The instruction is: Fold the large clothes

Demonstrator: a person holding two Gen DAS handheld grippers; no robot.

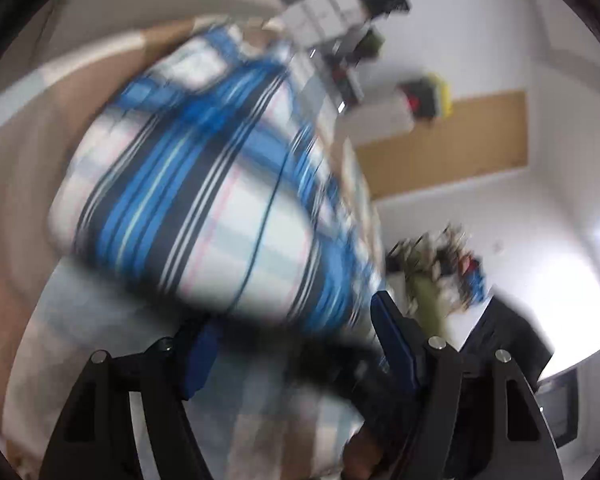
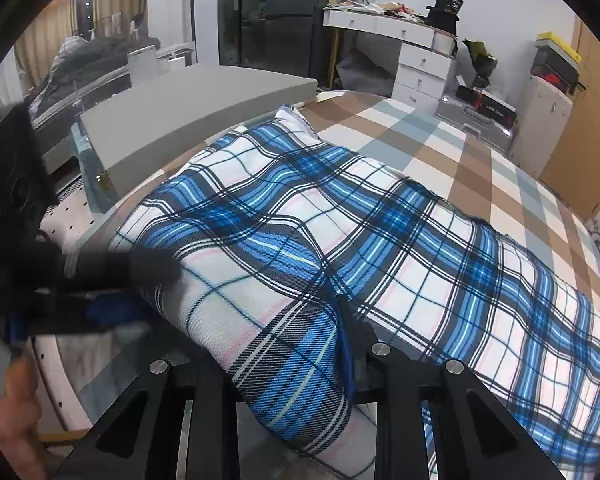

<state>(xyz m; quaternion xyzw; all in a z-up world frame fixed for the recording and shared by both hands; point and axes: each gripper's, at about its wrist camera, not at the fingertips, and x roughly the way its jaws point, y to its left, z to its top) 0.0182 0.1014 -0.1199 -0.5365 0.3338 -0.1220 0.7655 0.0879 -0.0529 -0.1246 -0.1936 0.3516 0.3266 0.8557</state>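
Observation:
A large blue, white and black plaid cloth (image 2: pixel 340 220) lies spread over the bed. My right gripper (image 2: pixel 300 344) is shut on a bunched fold of the cloth at its near edge. My left gripper shows in the right wrist view (image 2: pixel 112 280) at the left, blurred, at the cloth's near-left edge. In the left wrist view the same cloth (image 1: pixel 204 200) is blurred by motion; the left gripper (image 1: pixel 296 344) has its blue fingers (image 1: pixel 392 344) wide apart with cloth between and above them.
The bed has a brown, grey and white checked cover (image 2: pixel 440 136). A grey bench (image 2: pixel 188 112) stands at its far left. A white desk with drawers (image 2: pixel 416 48) and storage boxes (image 2: pixel 540 92) stand against the far wall.

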